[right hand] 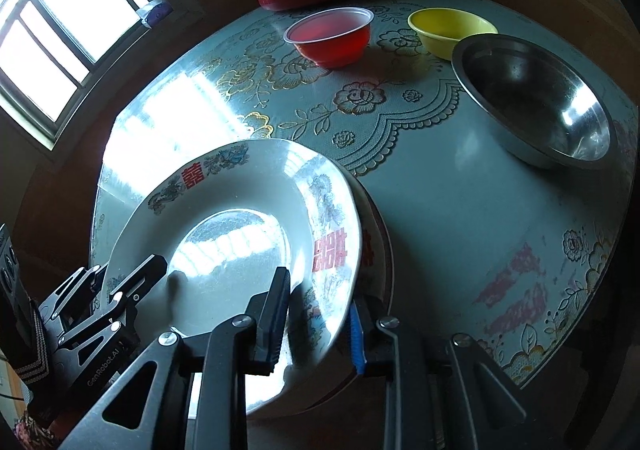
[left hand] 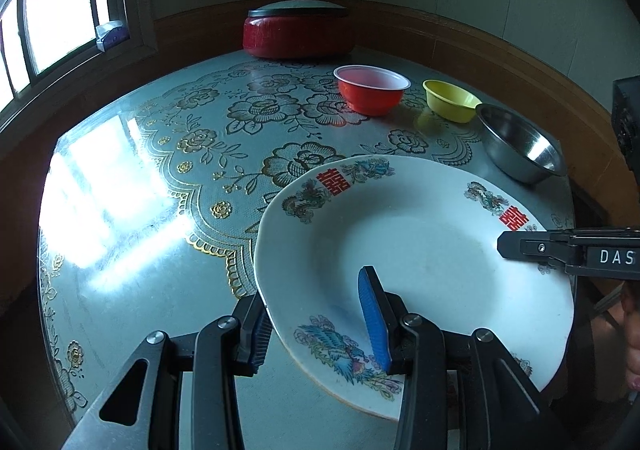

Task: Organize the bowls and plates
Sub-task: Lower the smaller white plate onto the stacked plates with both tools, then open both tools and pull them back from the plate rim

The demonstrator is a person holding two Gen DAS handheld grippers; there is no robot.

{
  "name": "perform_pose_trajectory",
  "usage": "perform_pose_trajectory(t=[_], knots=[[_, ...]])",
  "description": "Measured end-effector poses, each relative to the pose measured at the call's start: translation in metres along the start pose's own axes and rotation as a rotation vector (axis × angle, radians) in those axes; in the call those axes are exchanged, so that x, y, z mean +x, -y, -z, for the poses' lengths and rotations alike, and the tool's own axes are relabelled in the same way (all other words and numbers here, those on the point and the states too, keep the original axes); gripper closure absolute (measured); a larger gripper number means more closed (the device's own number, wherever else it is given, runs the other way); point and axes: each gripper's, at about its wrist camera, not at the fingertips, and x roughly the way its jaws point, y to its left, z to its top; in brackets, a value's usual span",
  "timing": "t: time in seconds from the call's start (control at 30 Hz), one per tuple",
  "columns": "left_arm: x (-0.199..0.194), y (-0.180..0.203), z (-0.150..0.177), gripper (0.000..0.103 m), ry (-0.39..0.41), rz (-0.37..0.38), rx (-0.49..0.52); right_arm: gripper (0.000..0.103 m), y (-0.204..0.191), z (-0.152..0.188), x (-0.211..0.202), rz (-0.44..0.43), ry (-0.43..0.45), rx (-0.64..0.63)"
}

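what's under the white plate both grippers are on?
Right wrist view: another plate's rim peeks out beneath the white plate. The rest of it is covered, so how many lie below is unclear.

Daylight pours in from the window (left hand: pixel 52 21) at ten o'clock, blowing out its panes and throwing white glare across the glossy table (left hand: pixel 120 185) and the plate (right hand: pixel 224 250), while fisheye curvature bends and darkens every edge, the rest staying dim but sharp.
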Motion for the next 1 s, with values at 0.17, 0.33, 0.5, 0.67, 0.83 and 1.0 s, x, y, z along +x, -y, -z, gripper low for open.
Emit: perform_pose_trajectory(t=[0.17,0.33,0.5,0.67,0.83,1.0], knots=[[0.001,0.0,0.009,0.061,-0.014,-0.009,0.005,0.078,-0.001,-0.001,-0.001,0.03,0.005,-0.015],[0.001,0.006,0.011,0.061,-0.019,-0.025,0.024,0.078,0.005,-0.004,-0.005,0.04,0.007,0.011],[0.001,0.01,0.013,0.06,-0.024,-0.042,0.054,0.078,0.001,-0.004,-0.008,0.09,0.011,-0.028],[0.001,0.012,0.015,0.057,-0.026,-0.044,0.076,0.078,0.003,-0.001,-0.012,0.091,0.022,-0.02],[-0.003,0.019,0.02,0.052,-0.015,-0.056,0.134,0.077,0.011,0.0,-0.017,0.056,0.026,0.033],[-0.011,0.008,0.021,0.05,-0.021,0.003,0.081,0.077,0.014,0.005,-0.02,0.039,0.02,0.074]])
